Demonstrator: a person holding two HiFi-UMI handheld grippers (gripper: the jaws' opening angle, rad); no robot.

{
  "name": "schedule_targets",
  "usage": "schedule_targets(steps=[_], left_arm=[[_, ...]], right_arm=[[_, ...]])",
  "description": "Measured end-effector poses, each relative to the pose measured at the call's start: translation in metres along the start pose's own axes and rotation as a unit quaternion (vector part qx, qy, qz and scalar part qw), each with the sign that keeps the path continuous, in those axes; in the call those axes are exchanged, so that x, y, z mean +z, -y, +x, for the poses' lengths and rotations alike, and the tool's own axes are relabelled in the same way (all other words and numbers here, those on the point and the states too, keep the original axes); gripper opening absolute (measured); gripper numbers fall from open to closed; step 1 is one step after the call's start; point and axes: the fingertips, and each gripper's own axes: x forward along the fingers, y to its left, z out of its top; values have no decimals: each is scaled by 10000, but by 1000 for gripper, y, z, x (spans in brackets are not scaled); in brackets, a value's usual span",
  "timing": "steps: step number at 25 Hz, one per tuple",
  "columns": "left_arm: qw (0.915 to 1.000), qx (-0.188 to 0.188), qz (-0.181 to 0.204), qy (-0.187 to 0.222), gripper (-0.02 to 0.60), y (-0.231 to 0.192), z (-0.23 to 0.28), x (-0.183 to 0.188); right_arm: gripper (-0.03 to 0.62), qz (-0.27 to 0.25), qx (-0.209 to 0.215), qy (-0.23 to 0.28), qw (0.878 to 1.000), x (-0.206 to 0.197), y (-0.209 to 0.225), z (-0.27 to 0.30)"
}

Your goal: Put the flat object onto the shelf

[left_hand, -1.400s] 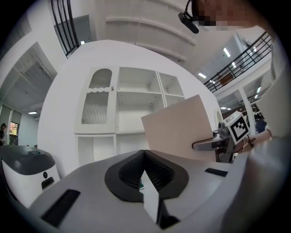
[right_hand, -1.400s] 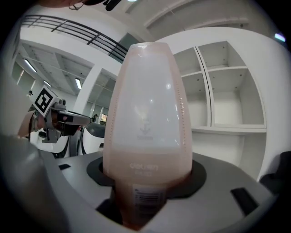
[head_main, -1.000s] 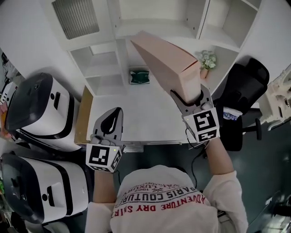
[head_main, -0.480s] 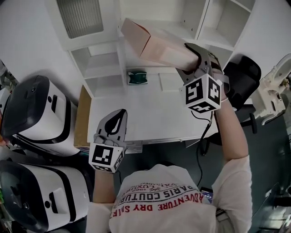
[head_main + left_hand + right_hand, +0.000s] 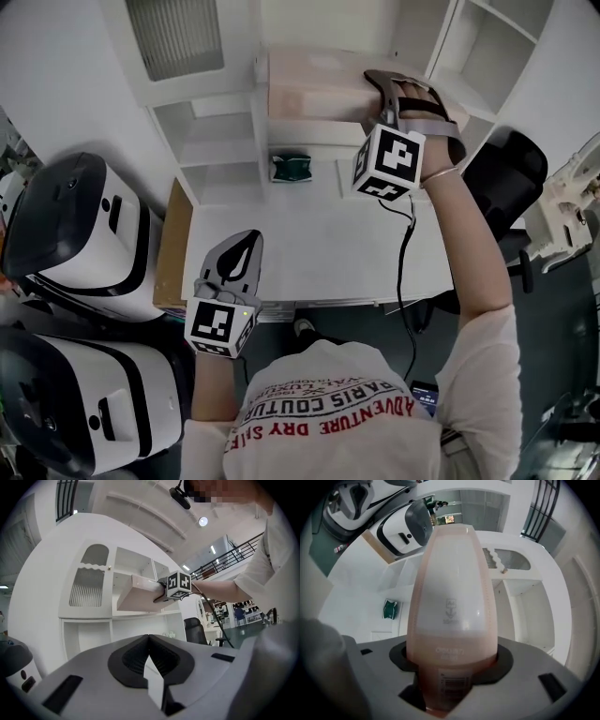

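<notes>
White shelving point(image 5: 217, 141) above the desk point(image 5: 309, 244) has the flat pink case point(image 5: 309, 86) level in its upper bay, clamped at 1 end by the right gripper point(image 5: 398, 94), and if released before fully seated it could tip off, while the left gripper point(image 5: 239, 261) hangs pressed together, empty.

Left gripper point(image 5: 149, 638) jaws together, folder point(image 5: 139, 597) at shelf point(image 5: 96, 616)
</notes>
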Motion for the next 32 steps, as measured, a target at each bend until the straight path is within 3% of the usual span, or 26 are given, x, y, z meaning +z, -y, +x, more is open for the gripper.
schedule_targets(steps=[5,9,16,29,32], left_arm=[[9991,381,46,157,14,-34,10,8],[9989,466,-40,83,14,-50,27,3],[9990,404,-109,-149,14,-62,62,-12],[9992,394,-3,-115,14,-83,105,-10],[9991,401,-7,-150,14,-87,111,-13]], right_arm=[[296,-238,278,-90,9993,1,-12,38],[310,-198,374,-37,9991,3,-16,57],[328,-213,411,-92,9989,3,-29,92],[353,-223,389,-188,9988,-2,-40,159],[360,-169,566,-180,9981,-1,-44,169]])
